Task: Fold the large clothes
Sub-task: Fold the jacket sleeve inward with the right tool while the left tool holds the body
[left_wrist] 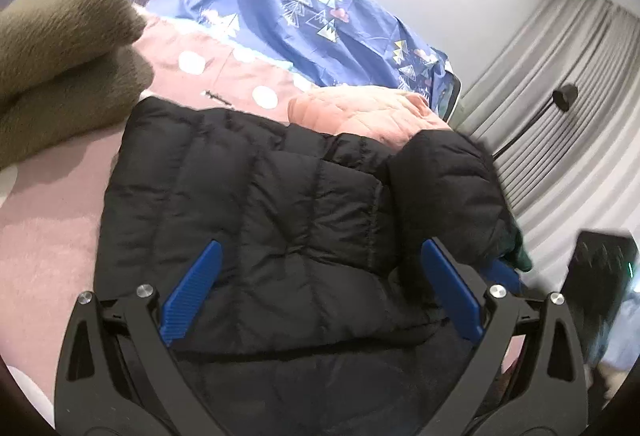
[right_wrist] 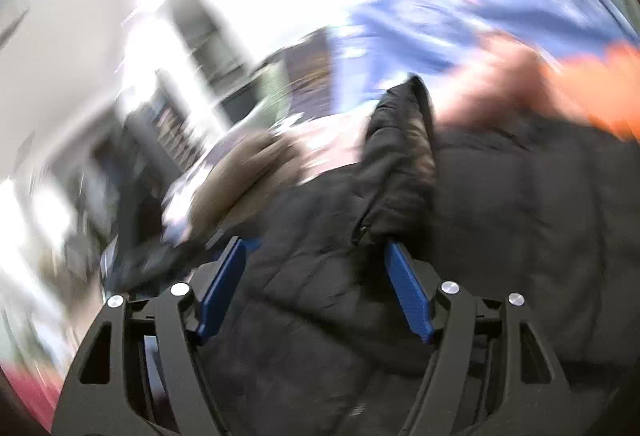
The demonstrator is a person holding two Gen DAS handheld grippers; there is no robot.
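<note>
A black puffer jacket lies folded on the pink bed cover, with one bulky part doubled over at its right side. My left gripper hovers over the jacket's near part, open, its blue pads wide apart and gripping nothing. The right wrist view is motion-blurred. There my right gripper is open above the same black jacket, with fabric under and between the pads but not pinched. A raised fold of the jacket stands just beyond them.
A brown furry garment lies at the left of the bed, and a peach quilted one behind the jacket. Blue patterned fabric covers the far side. Grey curtains hang at the right. A blurred hand with an orange sleeve is beyond the jacket.
</note>
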